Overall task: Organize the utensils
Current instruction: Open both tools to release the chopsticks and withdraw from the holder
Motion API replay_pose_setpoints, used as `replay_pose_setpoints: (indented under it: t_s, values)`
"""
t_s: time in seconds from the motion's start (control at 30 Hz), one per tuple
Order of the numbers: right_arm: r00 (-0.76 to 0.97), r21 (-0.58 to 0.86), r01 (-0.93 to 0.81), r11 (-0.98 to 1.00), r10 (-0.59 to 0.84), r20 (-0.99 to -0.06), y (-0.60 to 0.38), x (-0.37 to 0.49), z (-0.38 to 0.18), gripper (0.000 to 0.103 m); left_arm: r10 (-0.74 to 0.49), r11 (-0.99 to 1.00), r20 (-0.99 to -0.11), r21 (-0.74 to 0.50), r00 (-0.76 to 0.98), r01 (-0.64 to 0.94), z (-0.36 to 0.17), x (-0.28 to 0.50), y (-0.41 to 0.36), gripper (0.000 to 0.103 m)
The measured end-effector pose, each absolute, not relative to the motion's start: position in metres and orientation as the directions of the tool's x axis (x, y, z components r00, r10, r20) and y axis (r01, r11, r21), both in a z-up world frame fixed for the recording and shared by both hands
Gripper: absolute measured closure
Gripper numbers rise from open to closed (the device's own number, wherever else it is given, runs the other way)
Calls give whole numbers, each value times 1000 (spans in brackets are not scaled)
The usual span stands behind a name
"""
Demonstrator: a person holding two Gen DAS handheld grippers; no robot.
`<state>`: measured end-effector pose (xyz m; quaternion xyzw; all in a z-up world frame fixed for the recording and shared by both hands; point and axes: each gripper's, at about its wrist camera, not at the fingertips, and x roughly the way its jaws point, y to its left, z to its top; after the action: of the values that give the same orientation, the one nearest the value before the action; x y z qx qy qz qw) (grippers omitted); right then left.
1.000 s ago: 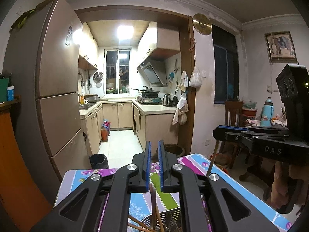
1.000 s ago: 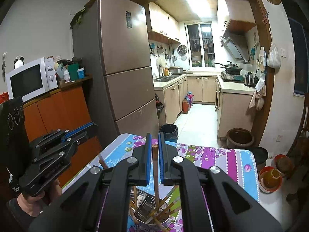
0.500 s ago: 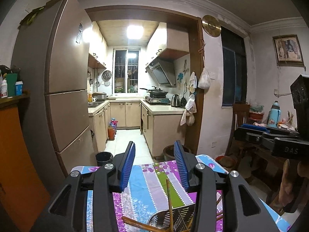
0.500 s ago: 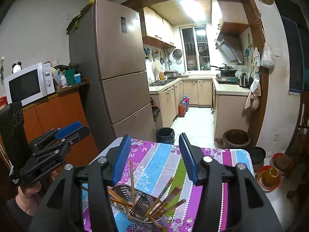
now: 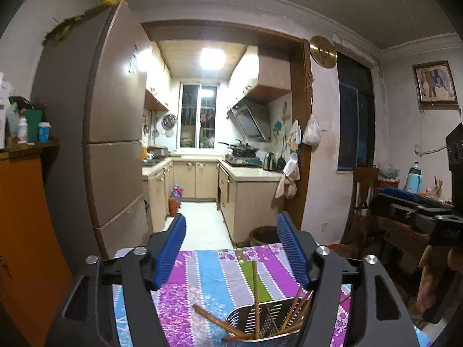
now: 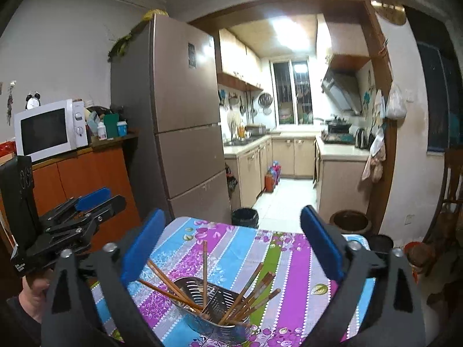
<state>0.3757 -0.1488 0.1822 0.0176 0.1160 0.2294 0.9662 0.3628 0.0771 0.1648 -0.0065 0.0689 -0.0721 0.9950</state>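
**Wooden chopsticks fanned in a perforated steel holder**

Both grippers' ribbed blue fingers are spreading apart, clamping nothing. The left gripper (image 5: 231,248) and right gripper (image 6: 231,243) hang above a round, perforated steel holder (image 6: 215,316) near the desk's (image 6: 292,260) near edge, on striped floral cloth. Slim brown chopsticks (image 6: 204,271) lean outward inside it.

We can read no text here. The left gripper (image 6: 86,214) carries a small white label on its body at the left edge of the right wrist view, but its letters are too small and blurred. A dark sticker on the fridge (image 6: 185,110) door is likewise unreadable.
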Motion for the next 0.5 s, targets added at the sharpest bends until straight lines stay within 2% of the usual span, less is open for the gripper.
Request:
replay_pose_setpoints:
  t_s: [0.07, 0.23, 0.5]
  values:
    - [877, 84, -435, 896, 443, -188, -151, 360, 182, 6, -122, 992, -113, 0, 986, 123, 164, 345, 77, 24]
    - [892, 44, -430, 902, 432, -131, -154, 309, 170, 6, -85, 996, -42, 15, 996, 86, 161, 288, 84, 5]
    - [913, 50, -394, 918, 397, -92, -165, 237, 139, 6, -62, 998, 31, 20, 998, 61, 143, 199, 82, 5]
